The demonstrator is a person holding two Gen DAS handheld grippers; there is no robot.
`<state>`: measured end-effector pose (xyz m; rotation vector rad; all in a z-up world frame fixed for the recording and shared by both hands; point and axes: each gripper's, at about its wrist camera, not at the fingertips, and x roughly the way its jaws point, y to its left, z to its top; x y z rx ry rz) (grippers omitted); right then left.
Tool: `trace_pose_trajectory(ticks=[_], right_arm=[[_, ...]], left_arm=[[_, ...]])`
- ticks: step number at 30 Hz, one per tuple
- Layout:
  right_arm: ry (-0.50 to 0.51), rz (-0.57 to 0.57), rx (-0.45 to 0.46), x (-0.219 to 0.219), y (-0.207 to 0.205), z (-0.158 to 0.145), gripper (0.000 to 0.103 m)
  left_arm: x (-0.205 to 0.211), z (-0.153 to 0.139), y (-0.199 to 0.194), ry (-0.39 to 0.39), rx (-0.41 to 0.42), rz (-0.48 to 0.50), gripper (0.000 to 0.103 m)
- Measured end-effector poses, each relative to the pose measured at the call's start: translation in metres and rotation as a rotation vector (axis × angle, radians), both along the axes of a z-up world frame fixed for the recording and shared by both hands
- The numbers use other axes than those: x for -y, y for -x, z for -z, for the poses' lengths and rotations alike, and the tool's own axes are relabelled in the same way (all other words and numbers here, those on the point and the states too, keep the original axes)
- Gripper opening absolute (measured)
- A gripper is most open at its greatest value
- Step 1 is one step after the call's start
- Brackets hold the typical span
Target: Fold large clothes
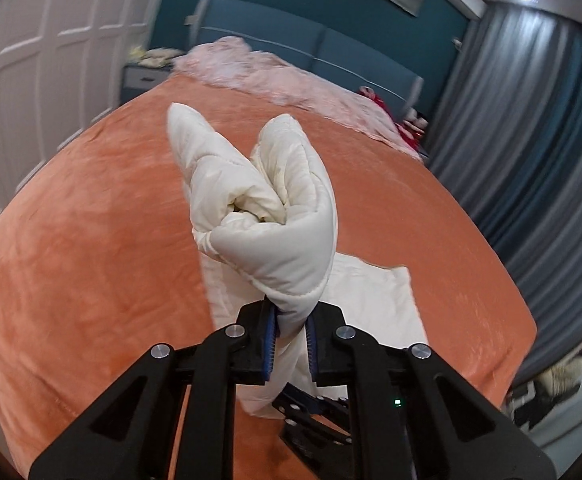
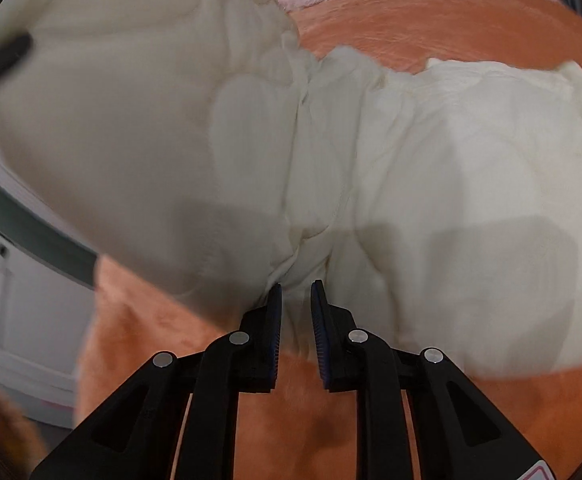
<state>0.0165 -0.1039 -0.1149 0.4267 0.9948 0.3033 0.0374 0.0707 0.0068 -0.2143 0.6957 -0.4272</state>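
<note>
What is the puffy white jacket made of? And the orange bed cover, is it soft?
The white jacket looks like smooth, slightly shiny woven cloth with padding inside: it bulges between stitched lines. The fibre can't be told. The orange bed cover looks like plush fleece or velvet: matte, fuzzy, with light and dark brushed patches, so probably soft. The left gripper pinches the jacket.

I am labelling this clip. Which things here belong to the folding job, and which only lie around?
Job: cream padded garment, left gripper, right gripper, orange bedspread as work surface.
Lying about: pink blanket, red items, grey curtains.
</note>
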Motion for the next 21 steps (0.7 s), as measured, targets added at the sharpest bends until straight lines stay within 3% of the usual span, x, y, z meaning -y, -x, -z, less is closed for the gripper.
trace_pose_trajectory(ticks=[7, 10, 15, 19, 21], right_arm=[[0.078, 0.212, 0.023, 0.094, 0.058, -0.04, 0.018], [0.145, 0.287, 0.014, 0.12, 0.081, -0.044, 0.019], [0.202, 0.335, 0.004, 0.142, 0.105, -0.051, 0.019], [0.22, 0.35, 0.039, 0.144, 0.112, -0.067, 0.019], [0.216, 0.349, 0.07, 0.143, 0.109, -0.08, 0.027]], left_arm=[[0.075, 0.005, 0.001, -0.031, -0.02, 0.173, 0.011], [0.119, 0.022, -0.002, -0.071, -0.066, 0.259, 0.011], [0.172, 0.074, -0.002, -0.153, -0.213, 0.346, 0.012], [0.177, 0.092, 0.007, -0.218, -0.234, 0.357, 0.015], [0.172, 0.084, 0.011, -0.238, -0.214, 0.355, 0.022]])
